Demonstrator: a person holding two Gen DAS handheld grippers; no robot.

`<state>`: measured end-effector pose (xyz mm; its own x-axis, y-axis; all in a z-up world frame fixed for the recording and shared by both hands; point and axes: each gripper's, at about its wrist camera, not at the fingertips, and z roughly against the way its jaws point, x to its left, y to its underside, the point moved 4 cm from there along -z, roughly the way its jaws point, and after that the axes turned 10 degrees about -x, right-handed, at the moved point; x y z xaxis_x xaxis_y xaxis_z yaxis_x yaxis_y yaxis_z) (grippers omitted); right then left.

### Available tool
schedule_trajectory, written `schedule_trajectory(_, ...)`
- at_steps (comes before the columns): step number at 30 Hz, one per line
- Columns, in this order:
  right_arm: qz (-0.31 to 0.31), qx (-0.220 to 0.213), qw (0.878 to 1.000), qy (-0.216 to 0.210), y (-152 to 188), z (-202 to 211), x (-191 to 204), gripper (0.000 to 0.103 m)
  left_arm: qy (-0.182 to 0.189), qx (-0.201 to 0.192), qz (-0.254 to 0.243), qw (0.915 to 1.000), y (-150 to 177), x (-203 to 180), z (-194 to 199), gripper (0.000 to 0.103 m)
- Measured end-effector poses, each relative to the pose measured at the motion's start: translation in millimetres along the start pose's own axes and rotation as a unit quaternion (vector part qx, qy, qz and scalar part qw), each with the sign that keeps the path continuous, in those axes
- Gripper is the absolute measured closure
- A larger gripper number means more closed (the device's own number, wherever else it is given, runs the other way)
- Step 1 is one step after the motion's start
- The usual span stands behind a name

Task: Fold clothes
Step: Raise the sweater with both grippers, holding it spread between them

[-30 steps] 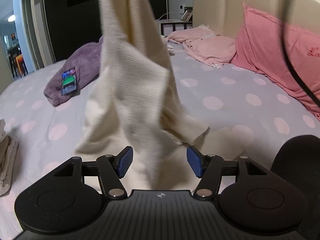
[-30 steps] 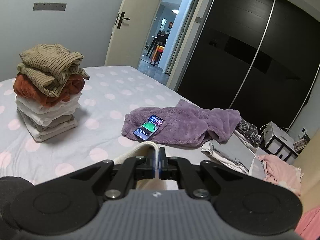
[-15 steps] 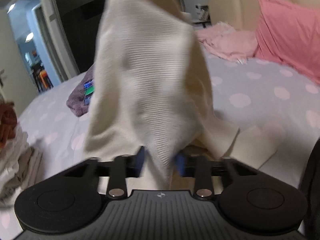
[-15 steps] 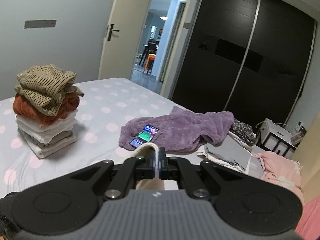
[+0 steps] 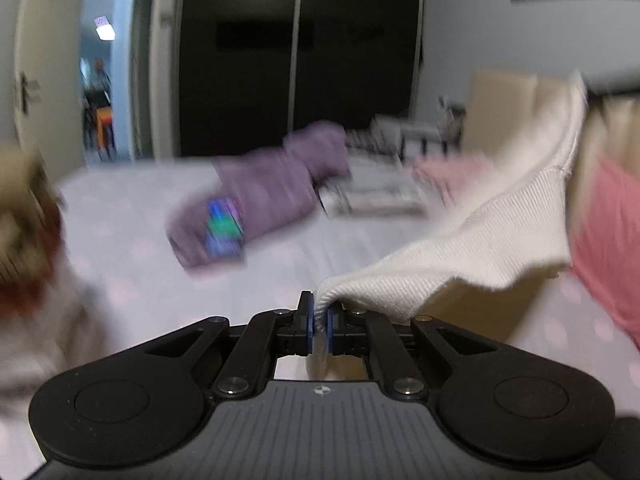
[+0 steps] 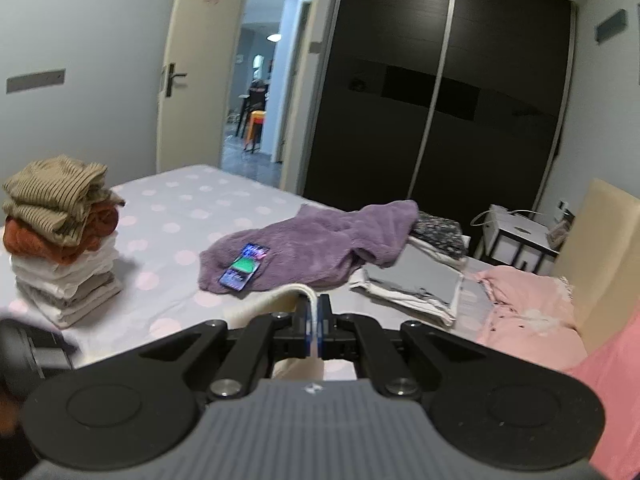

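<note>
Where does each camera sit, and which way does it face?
Left wrist: on the left tool, facing along it over the bed toward the wardrobe; it pinches the cream garment.
Right wrist: on the right tool, facing the doorway; pinches cream cloth.
Shared: purple garment, phone, folded stack.

Dim, even indoor light; left wrist view heavily motion-blurred, right wrist view sharp; fisheye bending and dark corners.
</note>
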<state>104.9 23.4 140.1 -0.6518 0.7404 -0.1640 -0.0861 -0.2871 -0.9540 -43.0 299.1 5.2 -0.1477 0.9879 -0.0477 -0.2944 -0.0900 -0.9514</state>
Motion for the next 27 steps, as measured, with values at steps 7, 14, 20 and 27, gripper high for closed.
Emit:
schedule_trajectory(7,-0.016,-0.063,0.998,0.020,-33,59,-22,0.100,0.020,-0.106,-0.034,0.9936,-128,10,51,0.099)
schedule_trajectory(14,0.020,-0.147,0.988,0.037,-87,138,-22,0.100,0.057,-0.189,-0.067,0.9779,-224,-17,112,0.099)
schedule_trajectory(20,0.034,-0.213,0.976,0.038,-127,215,-28,0.100,0.114,-0.210,-0.090,0.9669,-279,-41,164,0.099)
schedule_trajectory(27,0.014,-0.223,0.975,0.007,-125,265,-45,0.100,0.177,-0.162,-0.112,0.9643,-296,-51,183,0.098)
